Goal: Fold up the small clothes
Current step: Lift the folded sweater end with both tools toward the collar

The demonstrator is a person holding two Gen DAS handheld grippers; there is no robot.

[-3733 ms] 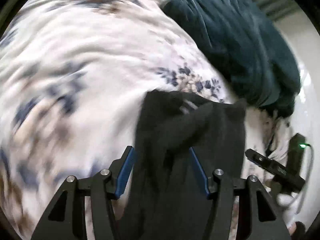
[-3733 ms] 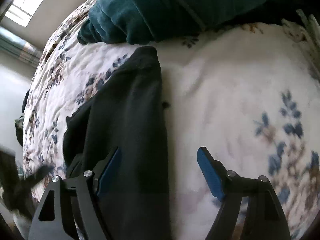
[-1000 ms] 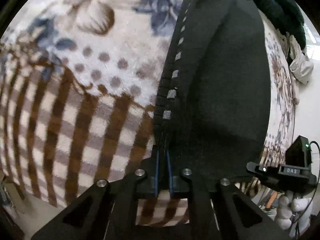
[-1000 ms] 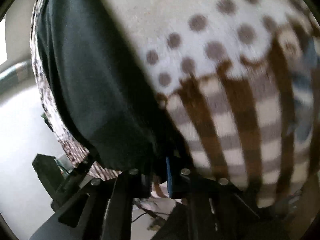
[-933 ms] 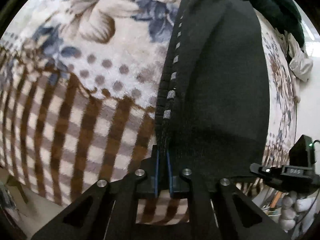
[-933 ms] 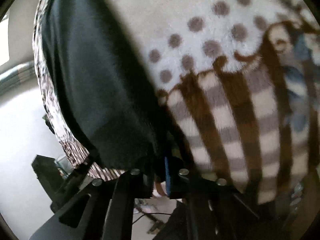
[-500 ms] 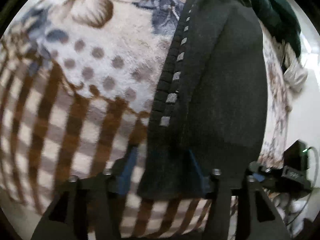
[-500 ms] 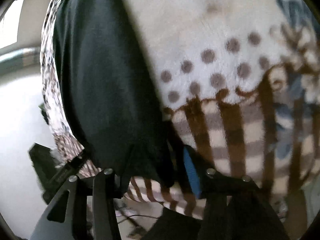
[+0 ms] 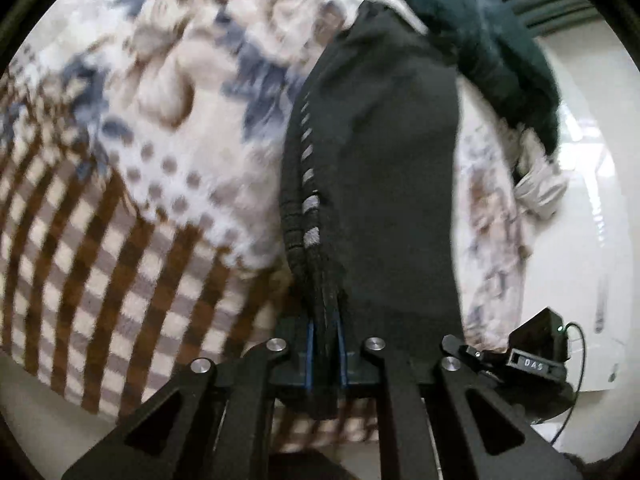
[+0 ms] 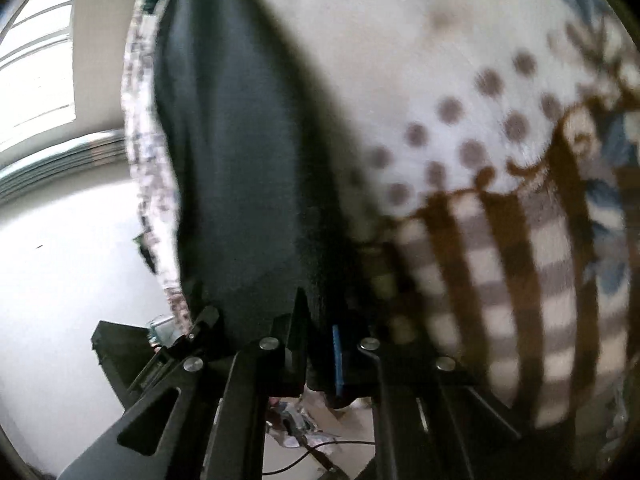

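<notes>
Main risk: both grippers pinch only the thin near hem, so a jerk or uneven pull could slip one corner out and skew the fold; the fleecy blanket (image 9: 132, 184) may also drag the fabric and bunch it. Left gripper (image 9: 324, 344) is clamped on the near edge of the black garment (image 9: 384, 168), blue pads nearly together with the ribbed, grey-dashed edge caught between them. Right gripper (image 10: 320, 354) looks likewise clenched on the garment's (image 10: 240, 160) other near corner, though blur hides the exact bite. The garment runs from bottom centre up toward the upper middle of the left view, lying long and fairly flat on the blanket, near end lifted. A dark teal garment (image 9: 488, 44) sits at upper right, touching its far end; could snag.
</notes>
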